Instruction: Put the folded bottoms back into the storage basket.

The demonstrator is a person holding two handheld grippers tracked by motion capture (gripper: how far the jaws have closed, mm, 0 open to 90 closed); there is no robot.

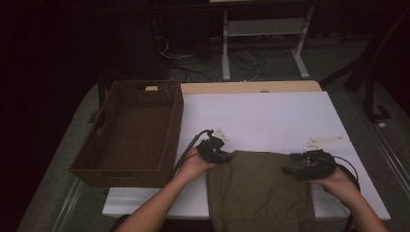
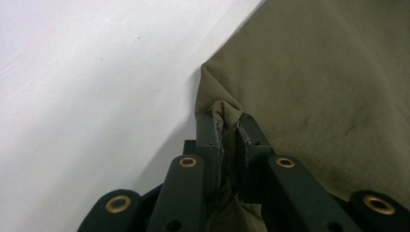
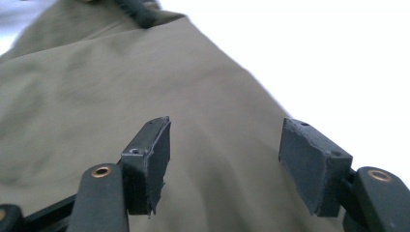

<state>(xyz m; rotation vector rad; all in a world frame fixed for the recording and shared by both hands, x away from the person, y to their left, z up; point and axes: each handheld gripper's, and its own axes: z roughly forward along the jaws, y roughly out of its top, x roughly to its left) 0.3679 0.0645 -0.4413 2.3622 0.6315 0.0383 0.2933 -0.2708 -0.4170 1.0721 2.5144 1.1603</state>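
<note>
Across the white table top (image 1: 270, 111) lies an olive-green garment (image 1: 256, 191), folded flat at the near edge, with its lower hem hanging toward the person. To its left stands a brown wicker basket (image 1: 171, 125), open and with nothing visible inside, just beside the cloth but not touching it.

At the garment's far left corner the left gripper (image 1: 223, 155) has its jaws pinched on a small bunch of fabric; in the left gripper view the cloth (image 2: 338, 72) puckers up between the two pads (image 2: 212, 137) and runs down between them. At the far right corner the right gripper (image 1: 289, 170) hovers over the cloth with its jaws apart and nothing between them; its own view shows both pads (image 3: 314, 164) clear of the fabric (image 3: 96, 96) below.

My worry is the lopsided hold. Only one corner is caught, and by a thin fold, so a lift now would likely drag the garment askew and undo the fold, or the pinch could slip. The right jaws sit near the edge and, closing there, might grab air or only the top layer.
</note>
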